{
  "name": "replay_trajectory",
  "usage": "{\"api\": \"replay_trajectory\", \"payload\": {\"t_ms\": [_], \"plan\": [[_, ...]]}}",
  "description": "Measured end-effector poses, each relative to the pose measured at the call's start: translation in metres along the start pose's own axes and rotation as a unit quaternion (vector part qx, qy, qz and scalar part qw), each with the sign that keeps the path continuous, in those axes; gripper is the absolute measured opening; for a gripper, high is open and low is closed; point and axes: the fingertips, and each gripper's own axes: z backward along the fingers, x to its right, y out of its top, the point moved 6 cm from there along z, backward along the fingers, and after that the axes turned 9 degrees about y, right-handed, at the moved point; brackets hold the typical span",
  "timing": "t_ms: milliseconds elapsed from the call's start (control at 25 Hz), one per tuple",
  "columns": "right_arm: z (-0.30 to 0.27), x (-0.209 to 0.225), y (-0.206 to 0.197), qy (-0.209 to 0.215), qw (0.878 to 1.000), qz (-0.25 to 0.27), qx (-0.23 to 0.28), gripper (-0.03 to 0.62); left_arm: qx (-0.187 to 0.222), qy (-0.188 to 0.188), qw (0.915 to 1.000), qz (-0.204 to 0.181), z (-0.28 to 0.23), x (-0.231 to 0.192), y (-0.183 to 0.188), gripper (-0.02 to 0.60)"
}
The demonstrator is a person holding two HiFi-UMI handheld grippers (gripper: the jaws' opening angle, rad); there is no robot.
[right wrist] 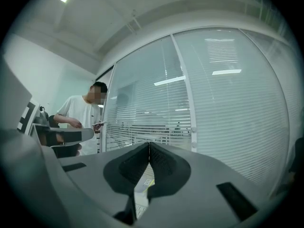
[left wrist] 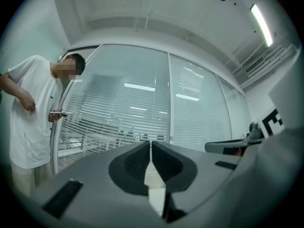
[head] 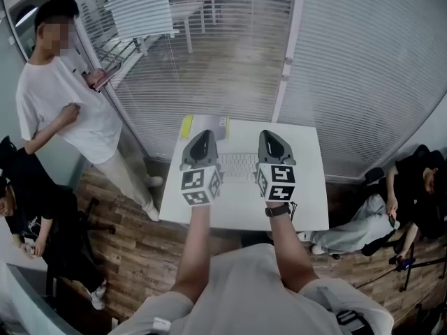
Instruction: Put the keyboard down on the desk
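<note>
Glass wall (head: 230,75) w/ blinds (head: 370,68), wood-look floor (head: 140,246), ceiling strip light (left wrist: 262,25); prob. office.

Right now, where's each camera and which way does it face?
Head view: on the head, steeply down at desk and keyboard; both forearms, left gripper, right gripper show.
Left gripper view: rides it, along its shut jaws toward the blinds; right gripper at right edge.
Right gripper view: same, shut jaws; left gripper at left edge.
Shared: both gripper views catch the standing person.
</note>
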Motion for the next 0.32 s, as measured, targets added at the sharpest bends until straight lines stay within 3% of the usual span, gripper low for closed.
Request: {"api": "replay_trajectory", "payload": {"t_ms": [320], "plan": [[0.0009, -0.0103, -0.0076, 0.009, 1.000, -0.004, -0.010, 0.012, -0.003, 0.000, 1.0000, -0.003, 0.0059, -0.0005, -0.0028, 0.023]]}}
